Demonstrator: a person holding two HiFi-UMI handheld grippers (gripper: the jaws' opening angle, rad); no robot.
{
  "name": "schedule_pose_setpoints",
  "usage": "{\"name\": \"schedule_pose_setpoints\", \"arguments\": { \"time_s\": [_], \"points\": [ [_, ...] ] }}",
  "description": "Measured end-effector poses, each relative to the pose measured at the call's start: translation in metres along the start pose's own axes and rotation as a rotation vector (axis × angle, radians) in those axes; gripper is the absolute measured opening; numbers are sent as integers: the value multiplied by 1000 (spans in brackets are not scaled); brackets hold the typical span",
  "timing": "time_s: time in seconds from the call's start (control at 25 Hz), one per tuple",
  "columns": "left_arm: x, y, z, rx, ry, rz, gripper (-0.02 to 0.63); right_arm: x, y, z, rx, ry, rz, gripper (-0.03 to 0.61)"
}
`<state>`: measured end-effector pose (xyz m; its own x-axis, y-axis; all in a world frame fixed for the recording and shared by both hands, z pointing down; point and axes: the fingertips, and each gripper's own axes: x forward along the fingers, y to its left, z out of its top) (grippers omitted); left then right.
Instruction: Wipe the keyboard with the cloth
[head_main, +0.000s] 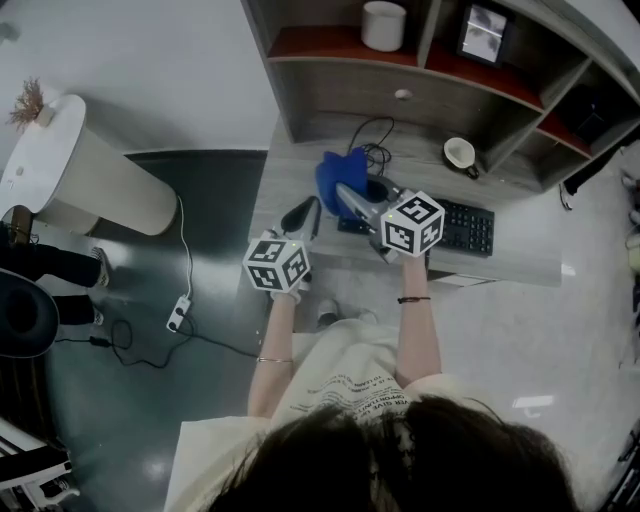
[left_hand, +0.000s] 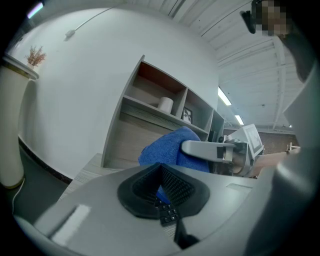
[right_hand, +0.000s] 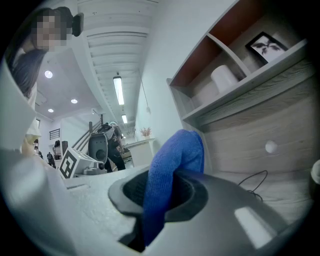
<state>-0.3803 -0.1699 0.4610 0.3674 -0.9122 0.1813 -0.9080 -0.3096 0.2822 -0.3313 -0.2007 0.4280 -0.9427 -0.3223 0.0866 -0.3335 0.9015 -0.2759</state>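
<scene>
In the head view a blue cloth (head_main: 338, 178) hangs bunched over the grey desk (head_main: 300, 170), pinched in my right gripper (head_main: 352, 197), which is shut on it. The right gripper view shows the cloth (right_hand: 175, 155) folded up out of the closed jaws (right_hand: 162, 187). The black keyboard (head_main: 465, 228) lies to the right of the cloth, partly under my right gripper's marker cube. My left gripper (head_main: 300, 215) hovers left of the cloth with its black pads (left_hand: 175, 185) pressed together on nothing. A few keyboard keys (left_hand: 167, 214) and the cloth (left_hand: 162, 147) show beyond them.
A shelf unit at the desk's back holds a white roll (head_main: 384, 25) and a framed picture (head_main: 482, 30). A white cup (head_main: 460, 153) and a black cable (head_main: 375, 140) lie on the desk. A white cylinder (head_main: 90, 170) and a power strip (head_main: 179, 313) are on the floor to the left.
</scene>
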Motion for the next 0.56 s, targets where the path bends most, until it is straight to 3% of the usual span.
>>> {"name": "schedule_pose_setpoints", "arguments": {
  "time_s": [0.56],
  "points": [
    [-1,-4,1,5,-3,0,2,-4,1,3,0,-12,1,58]
  ]
}}
